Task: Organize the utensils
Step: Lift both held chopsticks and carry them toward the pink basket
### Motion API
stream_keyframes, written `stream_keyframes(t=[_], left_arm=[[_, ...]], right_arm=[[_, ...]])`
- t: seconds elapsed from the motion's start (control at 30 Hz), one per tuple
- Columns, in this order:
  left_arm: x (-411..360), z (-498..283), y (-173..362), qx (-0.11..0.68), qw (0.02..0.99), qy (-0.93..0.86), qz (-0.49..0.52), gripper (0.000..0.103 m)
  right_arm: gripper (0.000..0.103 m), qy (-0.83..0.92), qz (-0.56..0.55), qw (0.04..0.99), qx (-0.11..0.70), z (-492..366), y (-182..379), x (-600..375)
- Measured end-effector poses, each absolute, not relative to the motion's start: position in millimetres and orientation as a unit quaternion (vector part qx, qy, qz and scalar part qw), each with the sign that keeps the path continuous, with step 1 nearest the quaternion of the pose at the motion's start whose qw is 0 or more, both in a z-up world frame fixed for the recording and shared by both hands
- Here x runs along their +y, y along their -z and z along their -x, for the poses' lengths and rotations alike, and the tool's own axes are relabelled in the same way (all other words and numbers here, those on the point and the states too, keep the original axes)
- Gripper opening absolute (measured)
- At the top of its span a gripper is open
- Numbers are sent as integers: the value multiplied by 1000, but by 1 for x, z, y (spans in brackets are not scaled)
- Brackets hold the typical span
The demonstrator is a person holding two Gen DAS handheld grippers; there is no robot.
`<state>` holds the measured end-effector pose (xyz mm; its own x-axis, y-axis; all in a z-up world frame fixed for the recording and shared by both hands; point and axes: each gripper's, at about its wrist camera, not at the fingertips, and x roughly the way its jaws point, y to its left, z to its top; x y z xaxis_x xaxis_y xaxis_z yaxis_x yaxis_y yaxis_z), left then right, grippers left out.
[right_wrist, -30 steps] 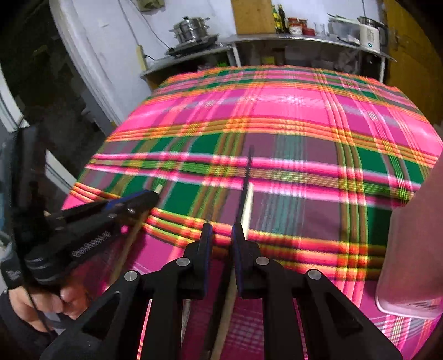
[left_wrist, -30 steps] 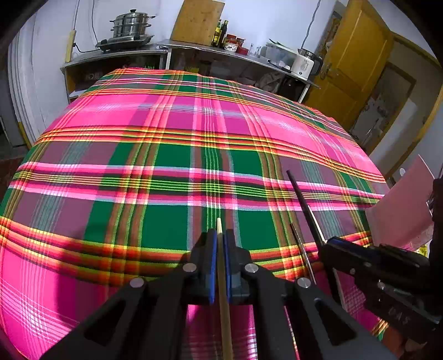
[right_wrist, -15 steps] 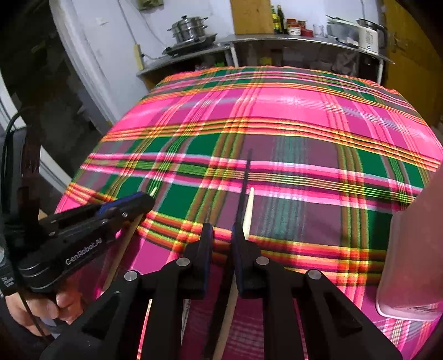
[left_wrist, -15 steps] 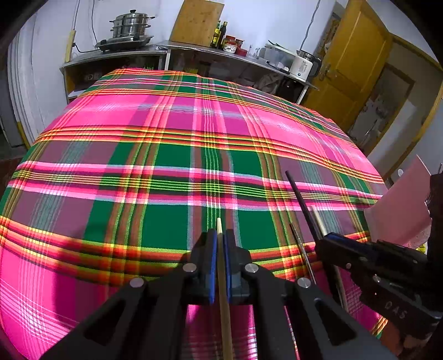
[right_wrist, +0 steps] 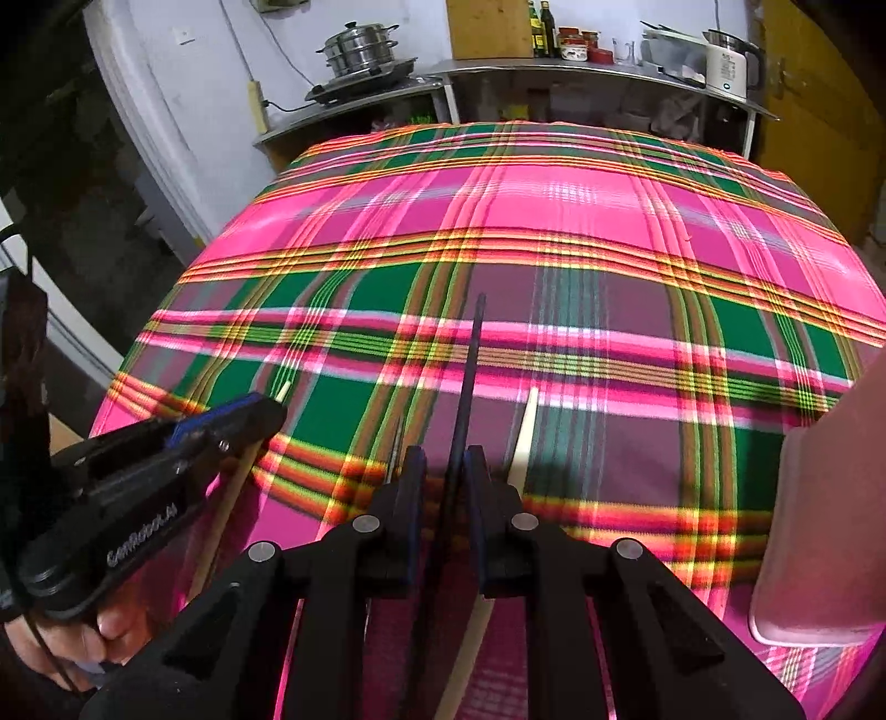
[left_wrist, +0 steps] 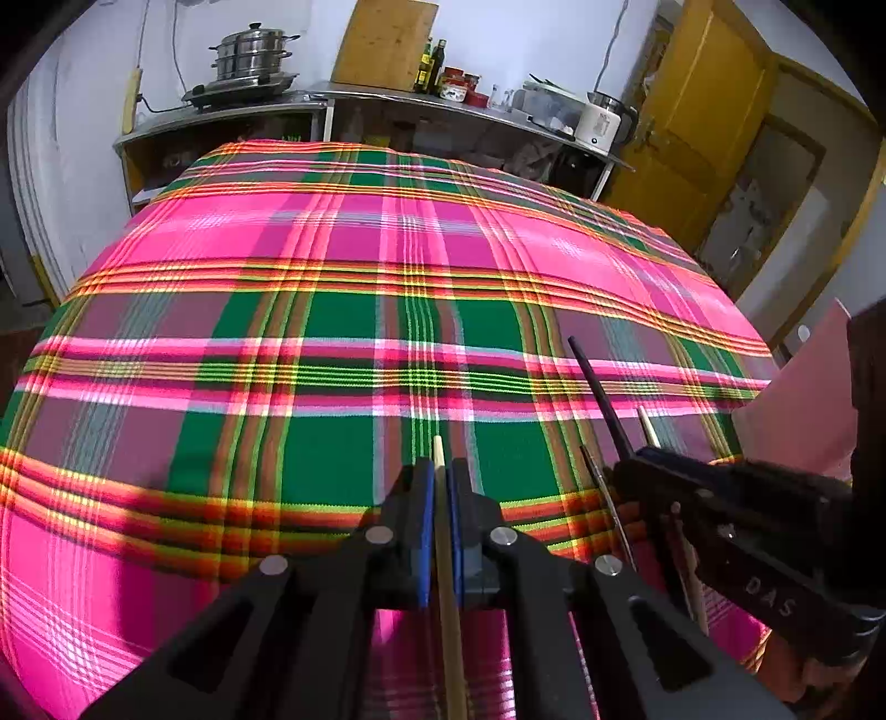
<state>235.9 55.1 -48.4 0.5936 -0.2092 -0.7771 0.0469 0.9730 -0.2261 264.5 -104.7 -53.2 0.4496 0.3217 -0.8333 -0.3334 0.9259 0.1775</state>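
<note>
My left gripper [left_wrist: 439, 471] is shut on a pale wooden chopstick [left_wrist: 443, 554] that sticks out a little past its pads. My right gripper [right_wrist: 446, 459] is shut on a black chopstick [right_wrist: 470, 360] pointing forward over the plaid tablecloth [right_wrist: 554, 221]. A second pale chopstick [right_wrist: 523, 437] lies just right of the right gripper's fingers. In the left wrist view the right gripper [left_wrist: 631, 459] is at the lower right with the black chopstick [left_wrist: 595, 387]. In the right wrist view the left gripper [right_wrist: 266, 404] is at the lower left.
A pink container [right_wrist: 819, 526] stands at the right edge of the table; it also shows in the left wrist view [left_wrist: 803, 410]. Behind the table is a counter with a steamer pot [left_wrist: 252, 52], bottles and a kettle [right_wrist: 725, 63]. A yellow door [left_wrist: 698, 111] is at the right.
The right gripper has shifted slightly forward and left with the black chopstick, so the pale chopstick now shows more apart at its right. The left gripper is nearly still.
</note>
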Motion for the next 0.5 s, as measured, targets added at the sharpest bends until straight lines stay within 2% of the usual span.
stream_keyframes(t=[0.03,0.1,0.5], left_arm=[[55,-237,48,446,887,72,90,6],[54,-238,48,448,887,73,87,6],[61,-231,27,449,885,75,103,5]], right_arm=[[14,-191,10,851,489,-266,53,-103],[7,-187,21,852,489,-269,53,-100],[5,-219,0,865,451,-245,15,-108]])
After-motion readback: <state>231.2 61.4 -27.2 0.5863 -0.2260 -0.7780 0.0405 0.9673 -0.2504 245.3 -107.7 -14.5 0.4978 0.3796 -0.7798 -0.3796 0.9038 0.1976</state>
